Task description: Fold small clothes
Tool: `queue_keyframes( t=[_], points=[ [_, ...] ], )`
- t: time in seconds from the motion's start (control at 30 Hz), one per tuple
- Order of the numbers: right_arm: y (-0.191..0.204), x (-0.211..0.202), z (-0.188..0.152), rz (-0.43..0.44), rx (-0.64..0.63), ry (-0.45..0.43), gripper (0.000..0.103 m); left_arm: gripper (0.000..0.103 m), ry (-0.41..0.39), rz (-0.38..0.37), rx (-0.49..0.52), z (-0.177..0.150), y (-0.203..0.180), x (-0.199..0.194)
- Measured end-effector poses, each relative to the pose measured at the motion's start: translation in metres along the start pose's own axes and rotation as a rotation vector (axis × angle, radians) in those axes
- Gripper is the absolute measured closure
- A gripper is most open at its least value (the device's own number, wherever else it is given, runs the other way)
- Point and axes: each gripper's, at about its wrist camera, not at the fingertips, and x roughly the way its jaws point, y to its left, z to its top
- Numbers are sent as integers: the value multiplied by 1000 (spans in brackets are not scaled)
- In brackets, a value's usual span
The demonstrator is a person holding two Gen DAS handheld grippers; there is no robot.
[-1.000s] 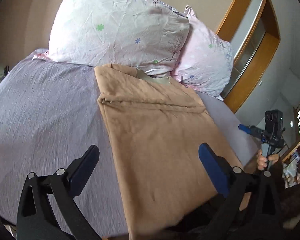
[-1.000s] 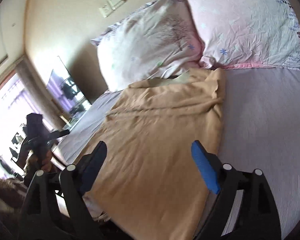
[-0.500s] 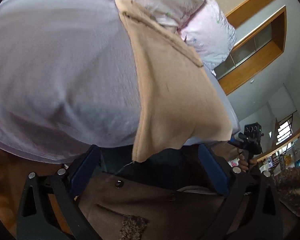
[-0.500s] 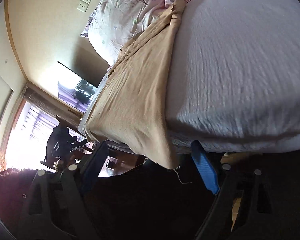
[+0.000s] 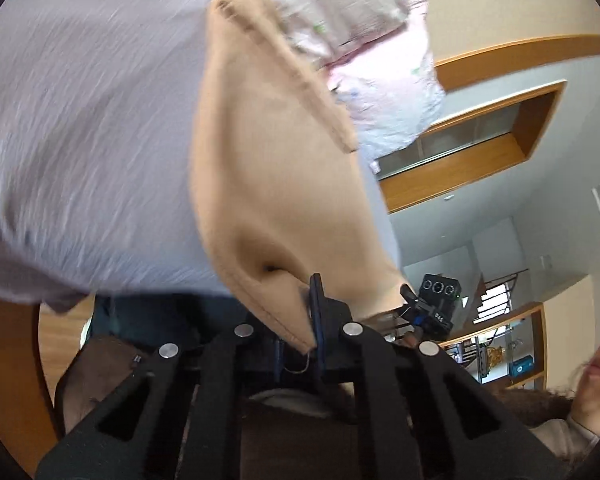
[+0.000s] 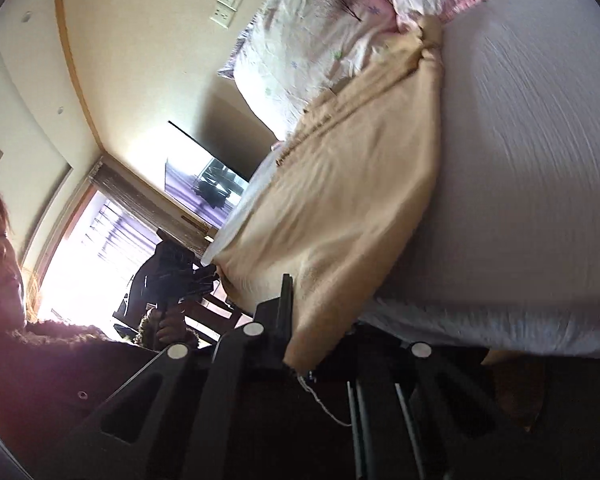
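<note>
So the tan garment (image 5: 276, 168) is spread lengthwise on the bed (image 5: 80, 132), its far end bunched up against the pillows (image 5: 364, 52) and its near hem hanging just over the mattress edge closest to the person. That overhang looks like why it's laid that way: both near corners stick out past the edge, so the tongs can bite them from below without digging into the sheet. The left gripper (image 5: 314, 328) is clamped on one near corner, jaws pinched together with the hem sandwiched between them, and there's a little puckered dimple in the fabric just above the pinch where it's getting pulled. The right gripper (image 6: 296, 344) has the other near corner, cloth squeezed between its closed jaws with a loose thread dangling below. In the right wrist view you can also see the other gripper at its corner over by the window side, so the two grips sit well apart with the whole near hem stretched between them. My guess is the next bit is lifting both corners and carrying them toward the pillow end to fold it in half. Room-wise, the bed sheet on one side of the garment is wide and bare, plenty of space to swing over. The other long edge runs close to the side of the mattress, so less slack there. The pillows touch the far end, so the fold could snag or bunch up there if the corners get carried too far.
</note>
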Motion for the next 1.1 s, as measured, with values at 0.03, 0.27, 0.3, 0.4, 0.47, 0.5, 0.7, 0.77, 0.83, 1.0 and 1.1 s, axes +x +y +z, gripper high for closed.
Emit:
queue_keyframes(
  t=[0.03,0.27,0.3,0.4,0.47,0.5,0.7,0.77,0.83,1.0,1.1],
  points=[
    [8,-2,14,8,-29,-23,97,92,-18,-11,19,9,-8,-3],
    [24,39,159,-21,-115,-191,97,94,-239,85,80,148,-35,1],
    [16,54,183,-62,-91,-208,97,97,-264,100,50,174,-29,9],
    [-25,109,244,-191,39,-221,97,97,-287,214,-6,229,2,38],
    [-53,129,258,-264,114,-205,97,97,-242,161,-91,244,23,46],
    [-66,135,261,-266,154,-197,97,97,-215,126,-99,242,27,47],
    [-73,132,254,-211,134,-204,97,74,-146,207,46,213,21,14],
    [-74,133,255,-194,125,-211,97,54,-122,251,43,212,26,15],
    [-74,137,255,-190,117,-209,97,54,-79,268,47,216,31,28],
    [-82,139,251,-180,144,-212,97,54,-11,281,78,225,29,66],
    [-85,137,249,-176,159,-218,97,65,32,335,74,226,31,82]
  ],
)
